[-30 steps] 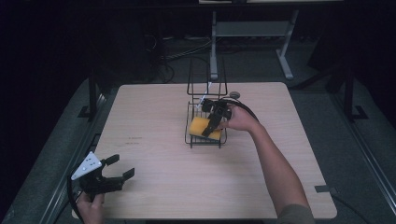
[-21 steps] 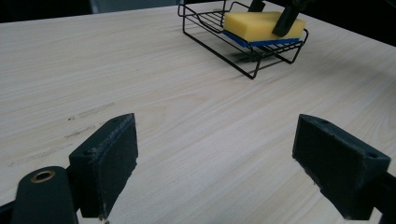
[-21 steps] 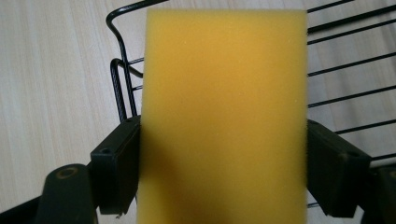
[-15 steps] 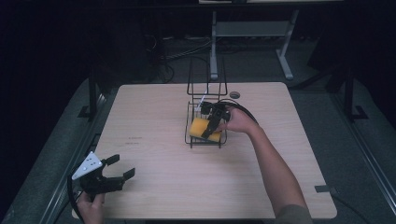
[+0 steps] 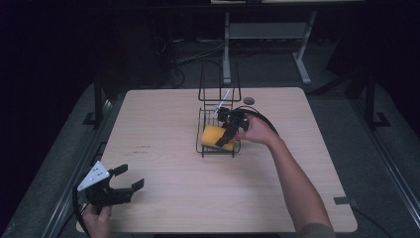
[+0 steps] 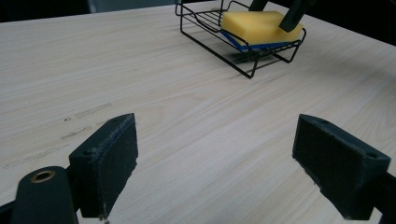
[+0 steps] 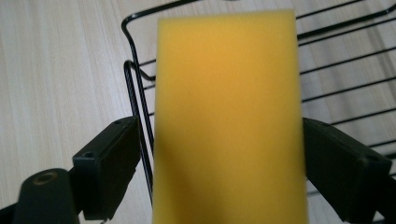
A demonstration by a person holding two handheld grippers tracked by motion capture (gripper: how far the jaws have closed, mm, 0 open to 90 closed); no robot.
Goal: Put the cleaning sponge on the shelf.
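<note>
sponge [image 5: 216,137] was the thing in play, yellow on top with a blue scrub layer underneath, lying in the tray of the black wire rack [image 5: 218,114]. the rack sat a bit toward the far side of the wooden table [image 5: 163,129], its tall looped back standing up on the far side of the sponge.

right gripper [image 5: 228,137] was down at the sponge from the near-right side of the rack. in the right gripper view its pads [image 7: 111,161] sat either side of the yellow block with a sliver of gap showing, so i'd call it spread around the sponge rather than actually pinching it. left gripper [image 5: 127,179] was well away from the rack at the near-left corner of the table, jaws wide apart over bare wood, holding nothing.

my worry: the left pad sat right by the rack's rim wire. if the jaws pressed in from there, one could catch the wire instead of foam and drag or tip the whole light rack. also foam squishes, so a shallow bite near the end could let it slip out on the lift.
</note>
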